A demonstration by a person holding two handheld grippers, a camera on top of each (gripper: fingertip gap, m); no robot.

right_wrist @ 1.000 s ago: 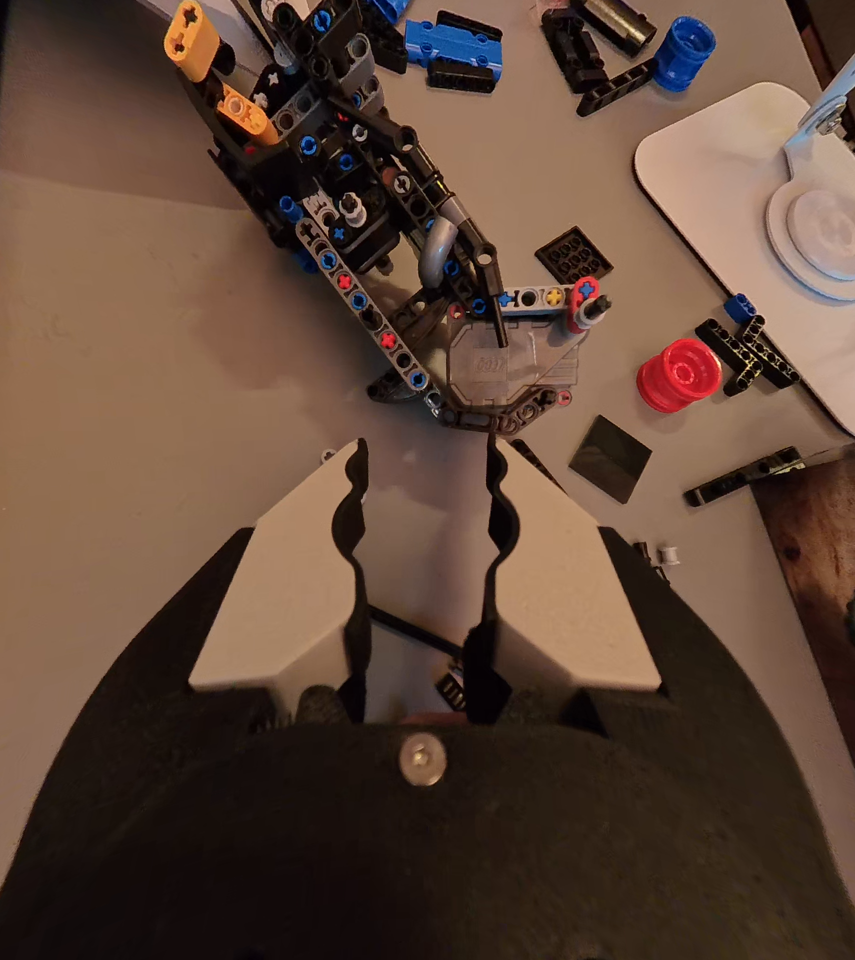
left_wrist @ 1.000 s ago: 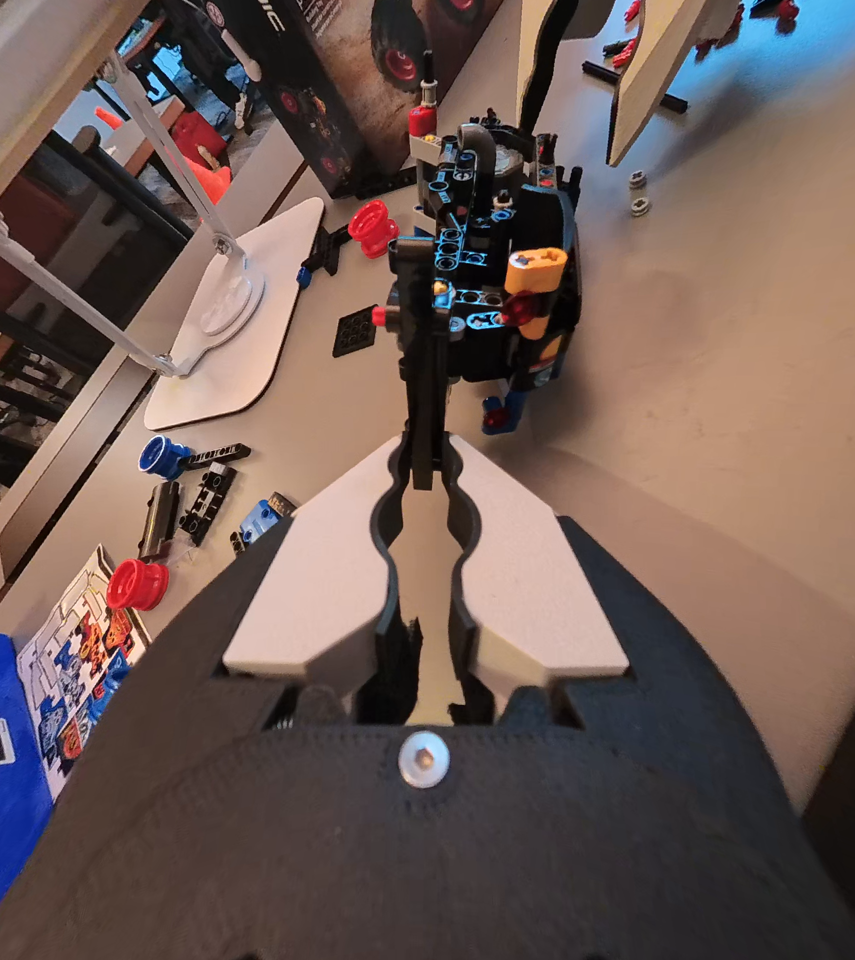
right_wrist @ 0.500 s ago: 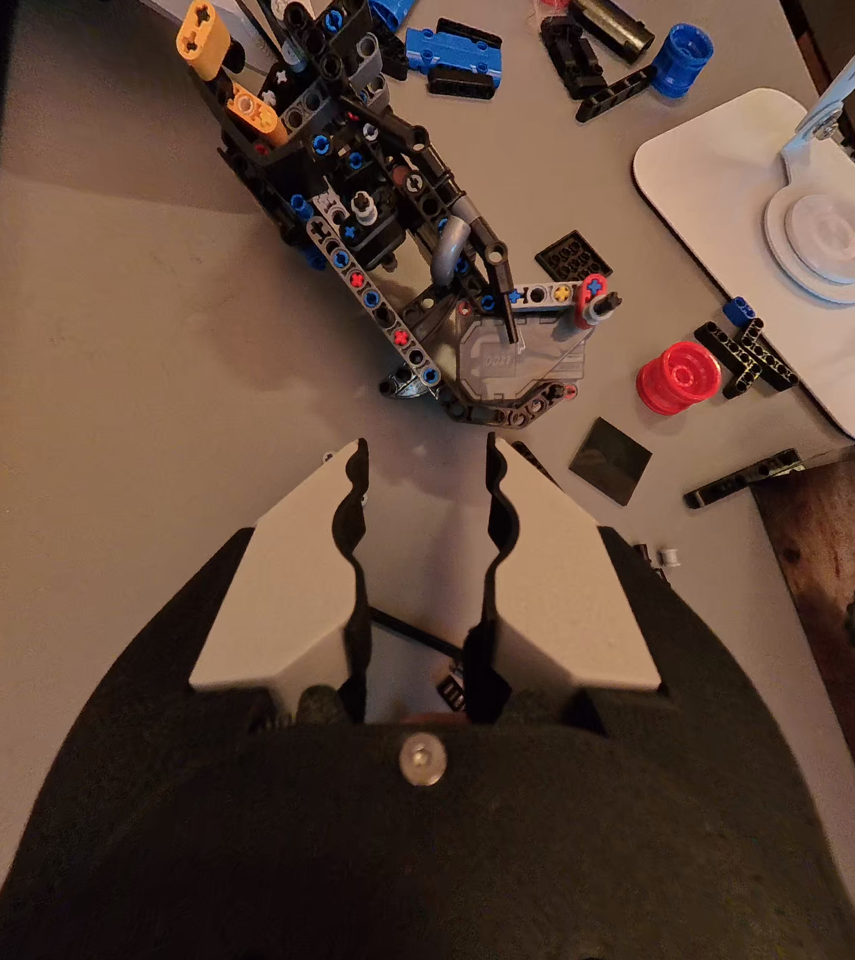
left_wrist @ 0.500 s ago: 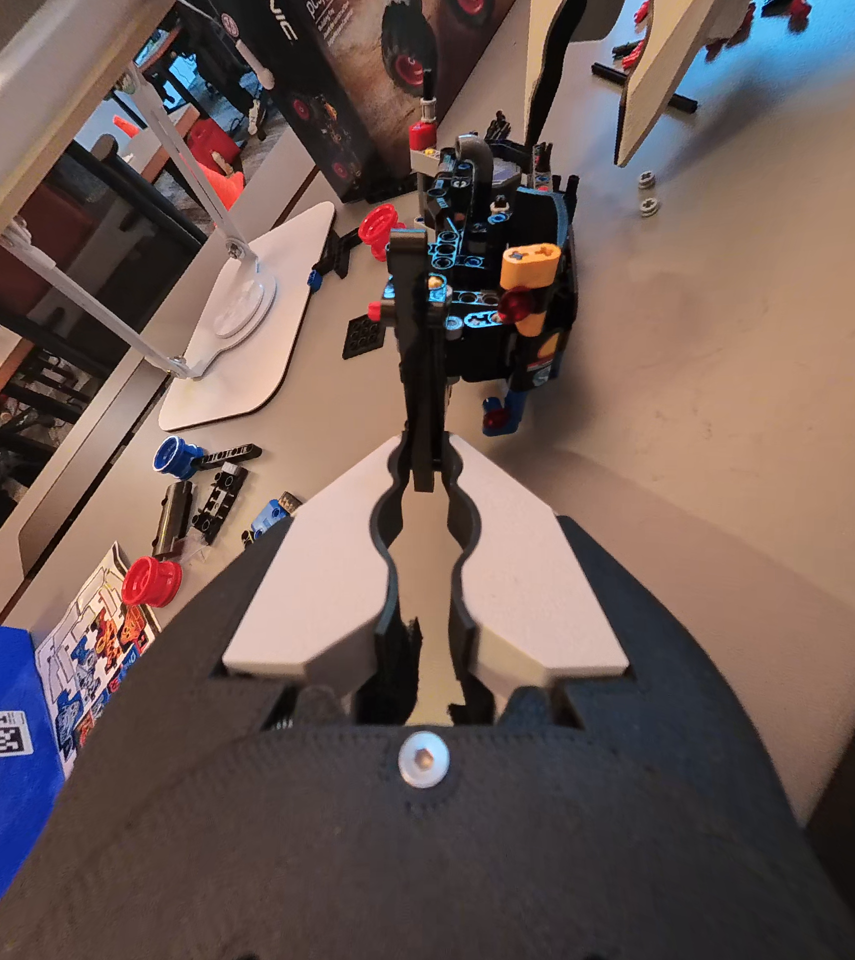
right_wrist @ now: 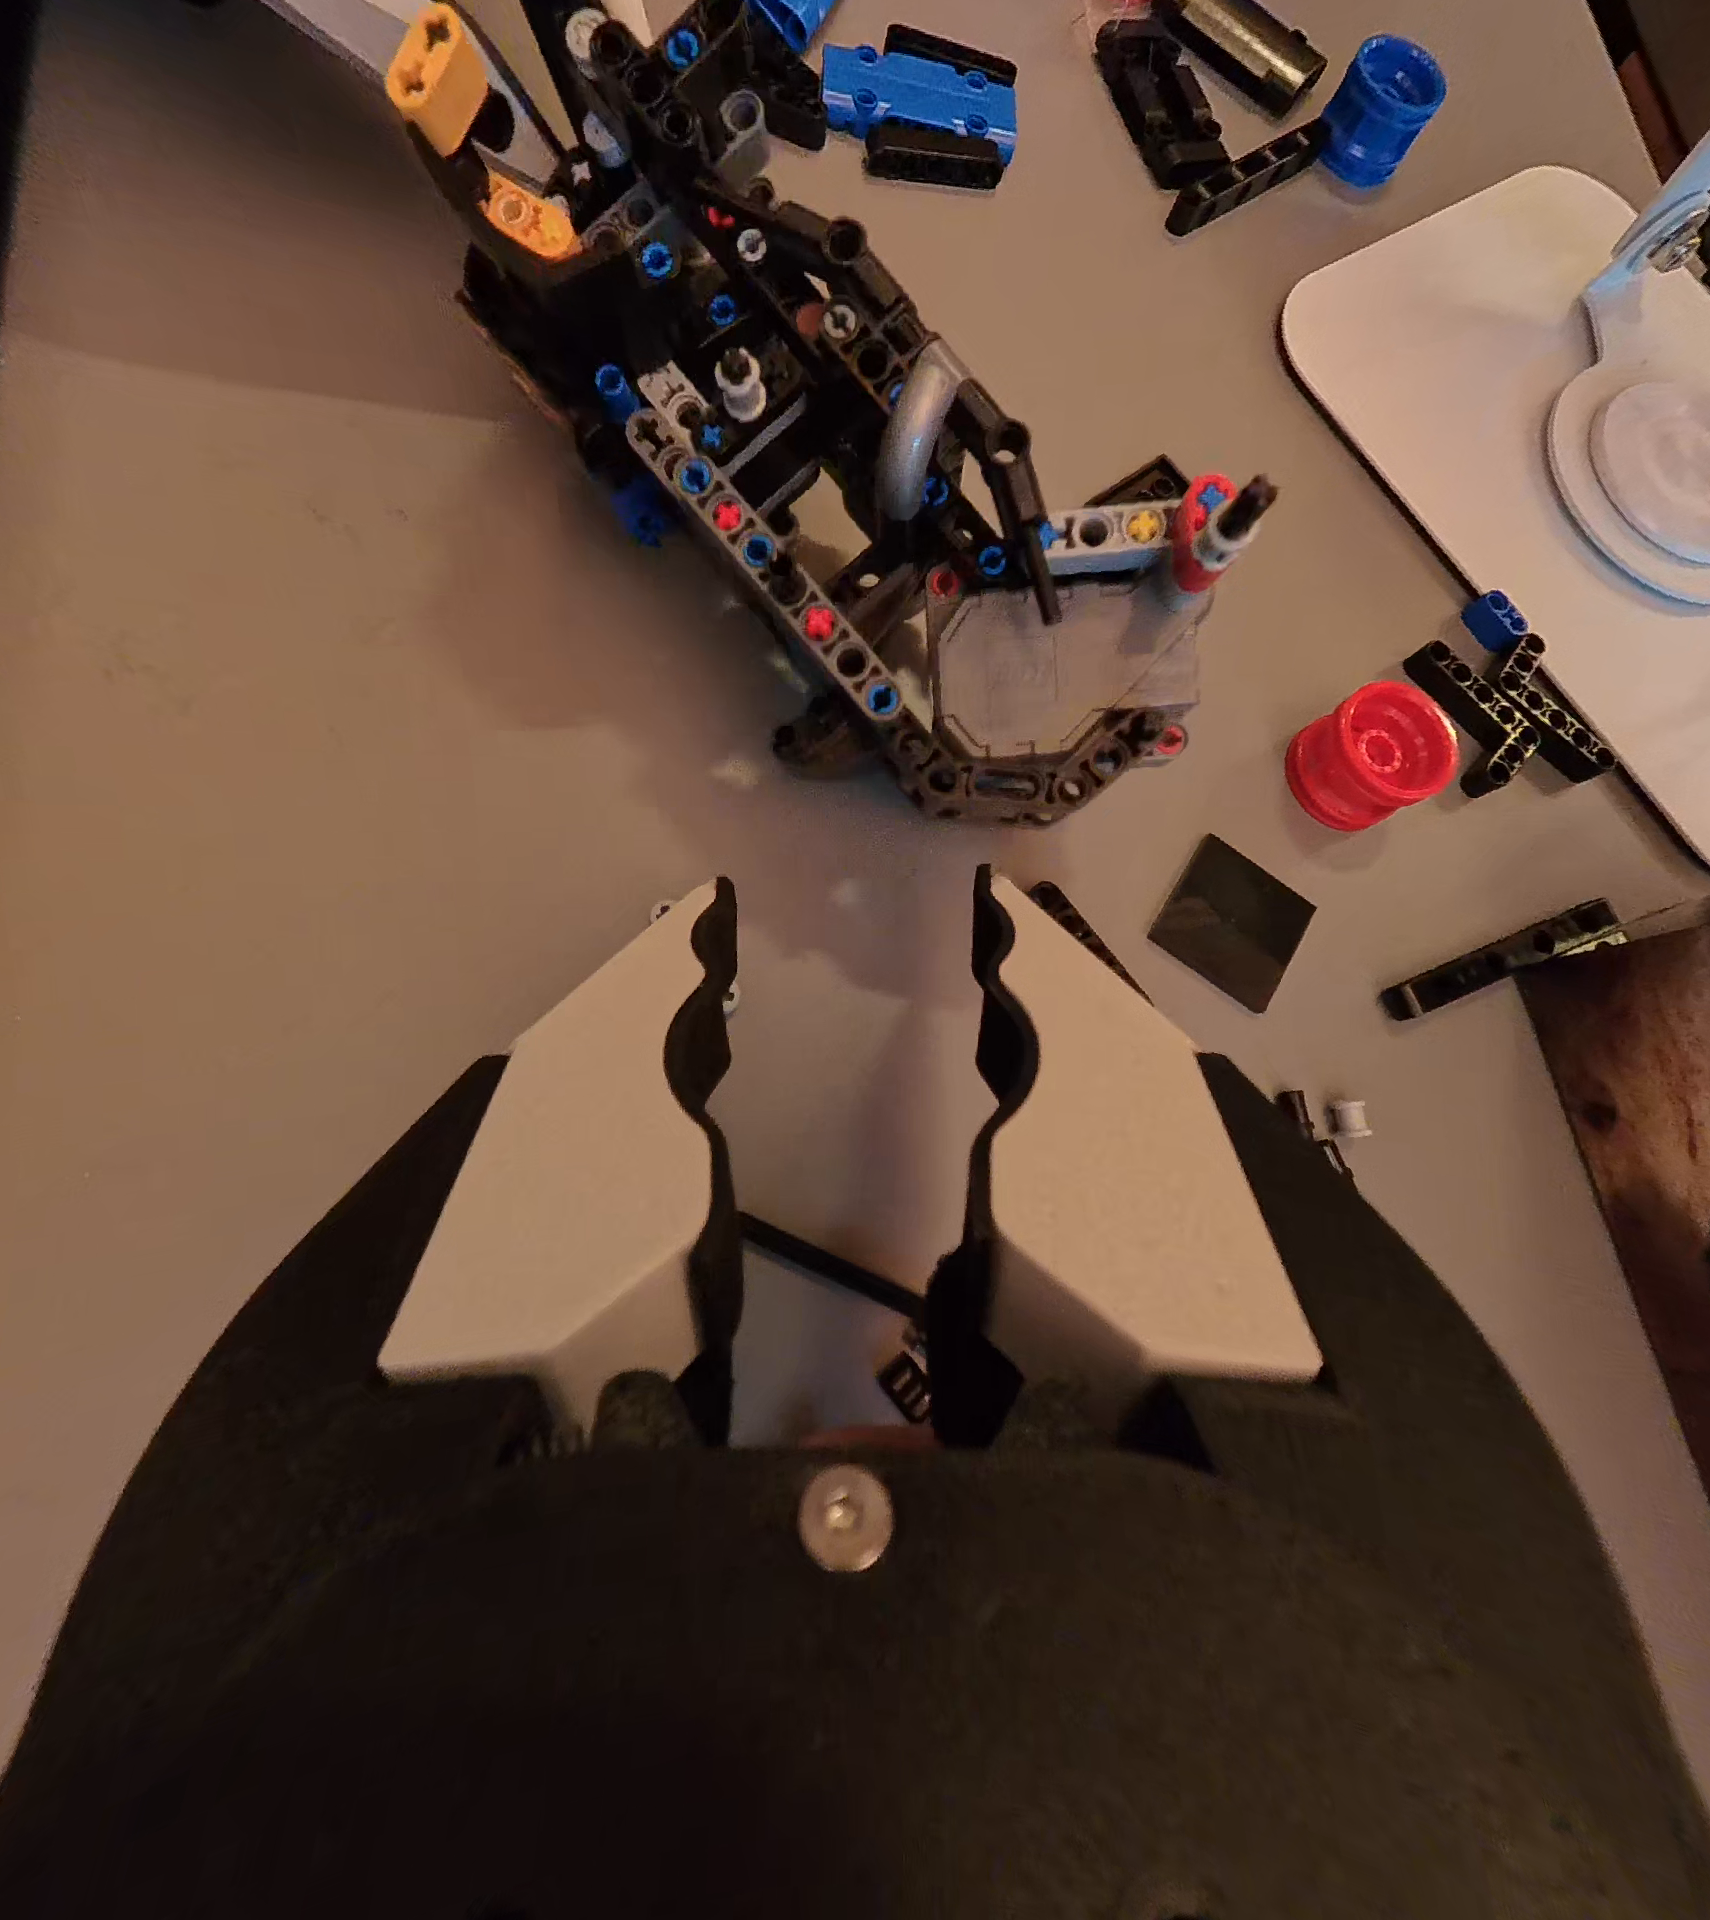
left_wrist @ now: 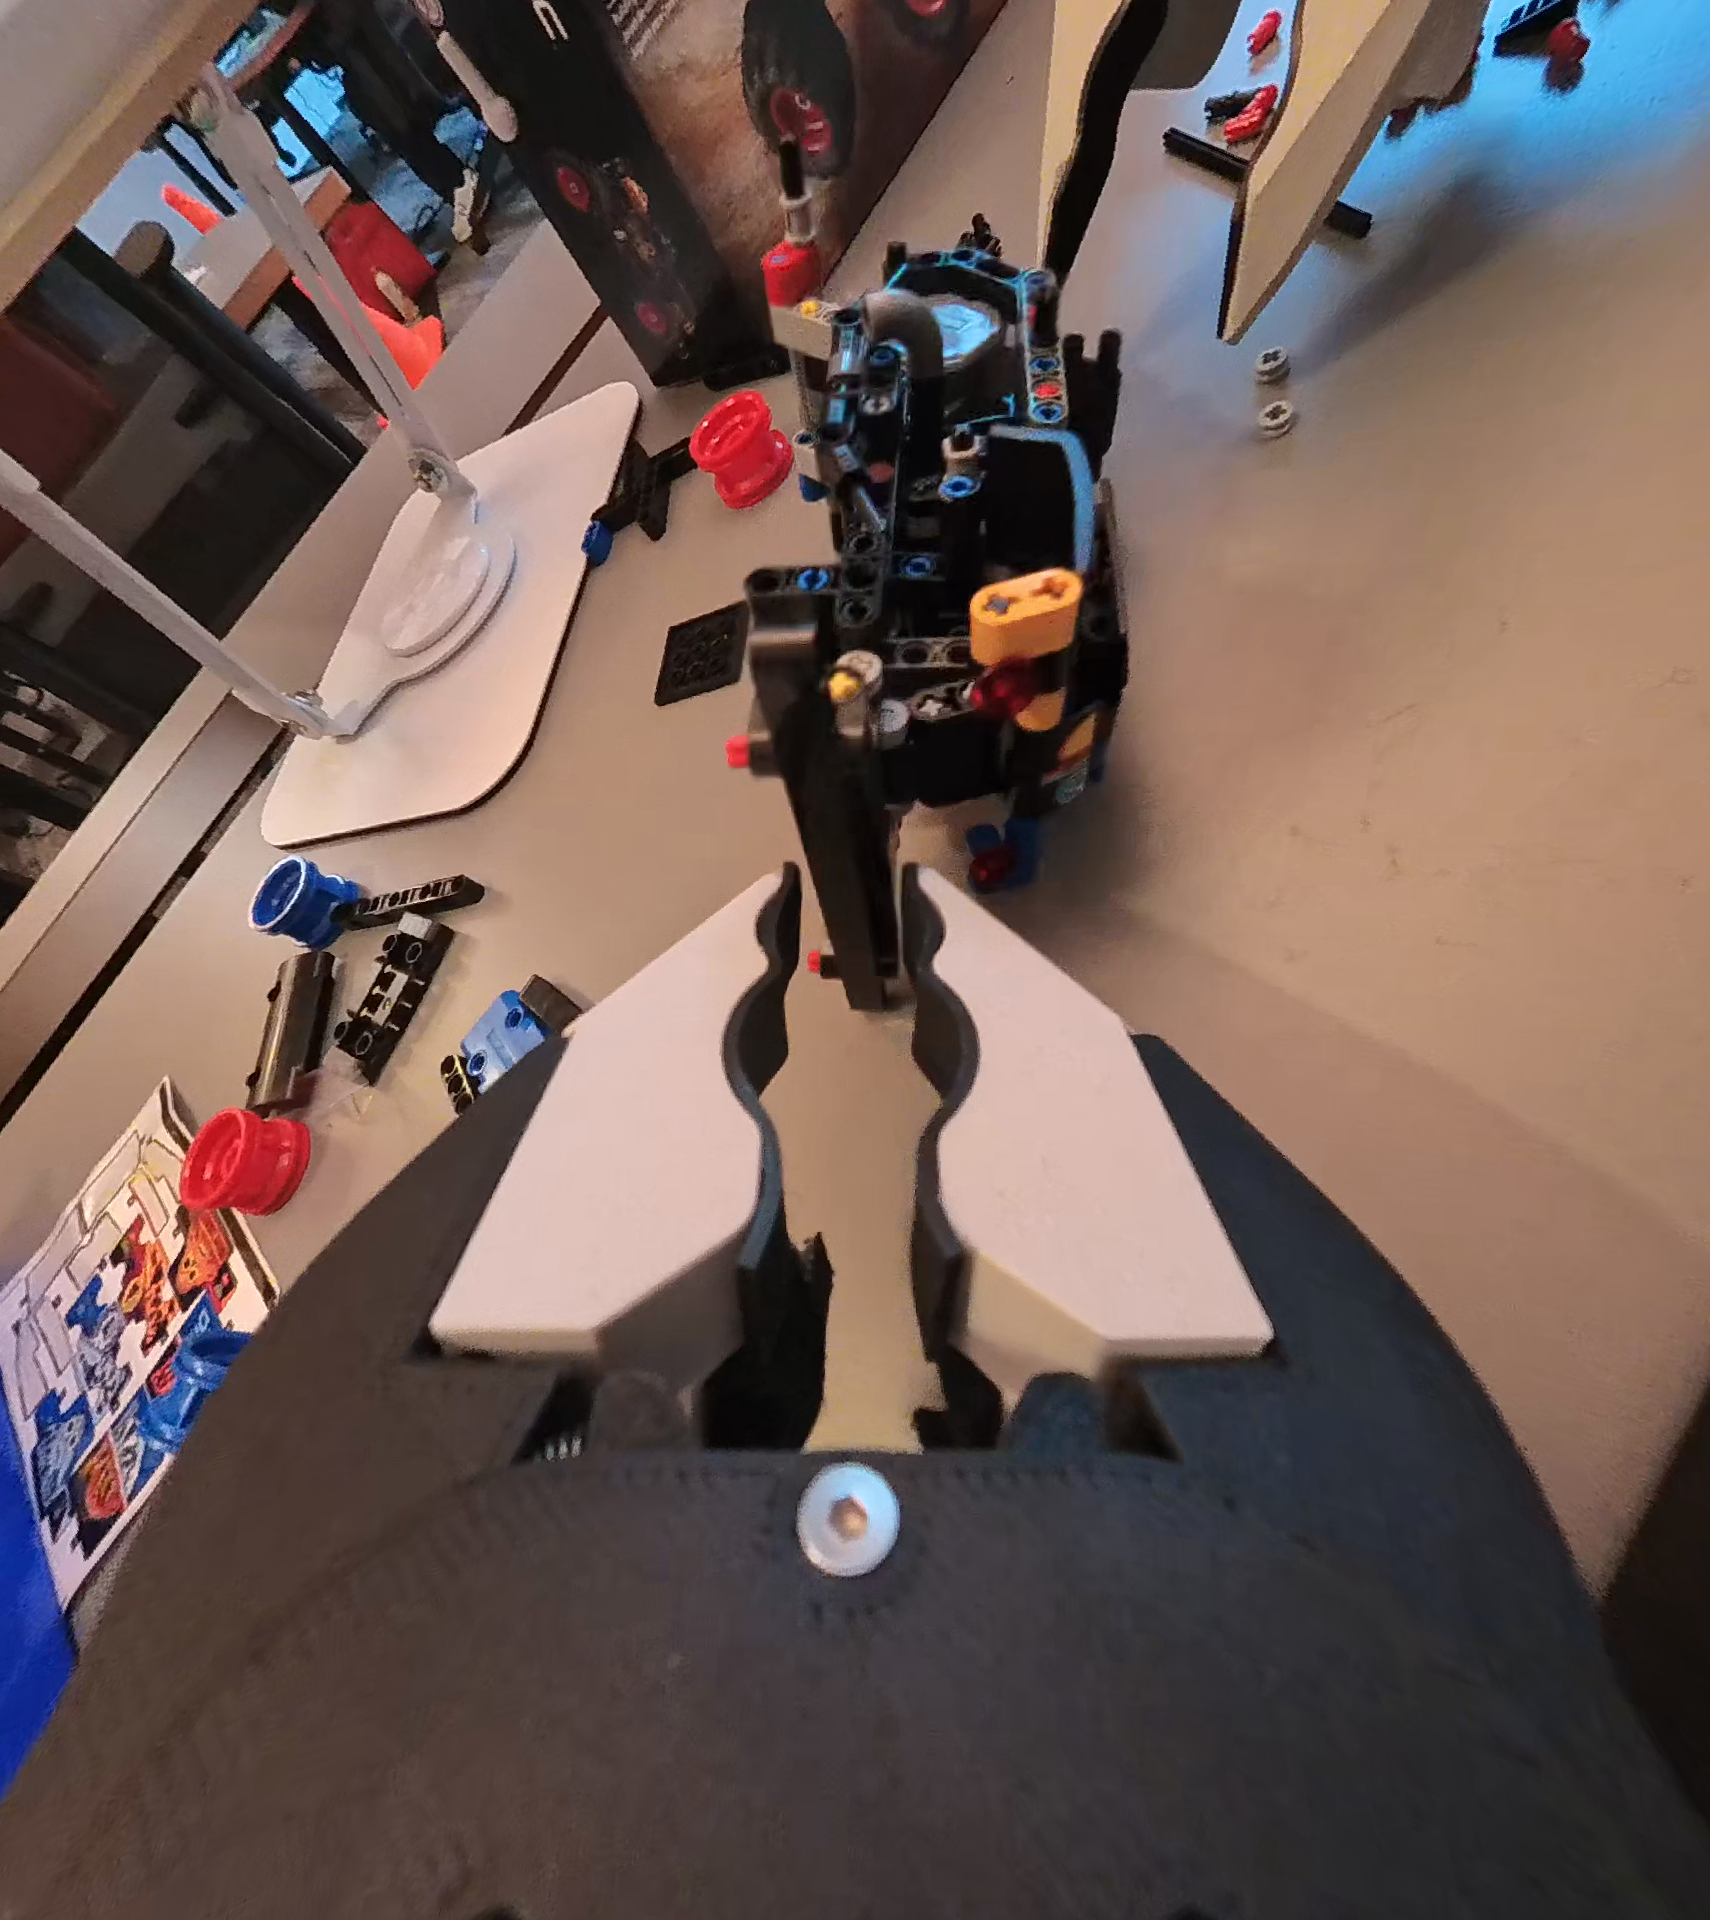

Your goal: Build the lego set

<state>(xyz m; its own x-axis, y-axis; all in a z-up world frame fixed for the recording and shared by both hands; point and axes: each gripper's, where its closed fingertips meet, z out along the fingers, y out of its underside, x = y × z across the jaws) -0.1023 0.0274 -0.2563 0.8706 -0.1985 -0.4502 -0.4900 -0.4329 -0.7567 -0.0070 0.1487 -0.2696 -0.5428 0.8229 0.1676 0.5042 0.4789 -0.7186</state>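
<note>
Now gaping a little, left gripper [left_wrist: 849, 904] — black beam of the lego model [left_wrist: 944, 582] between its fingers, gap on the left side. Right gripper [right_wrist: 851, 894] spread wide, empty — model resting on the table [right_wrist: 207, 727] just ahead.

The left tool [left_wrist: 849, 914] has a broad black body with a finely ribbed, printed-looking surface that widens toward the camera. A round silver screw [left_wrist: 847, 1520] sits at the centre of the body. Ahead of that screw stand two pale grey, wedge-shaped fingers [left_wrist: 643, 1132] with flat tops, and their facing edges carry wavy black pads. The right tool [right_wrist: 849, 914] is built alike: a black textured body, a silver screw [right_wrist: 845, 1517] and pale grey fingers [right_wrist: 581, 1153] with scalloped black edges. Just ahead of its screw a thin black cable [right_wrist: 830, 1270] crosses the gap between the fingers.
</note>
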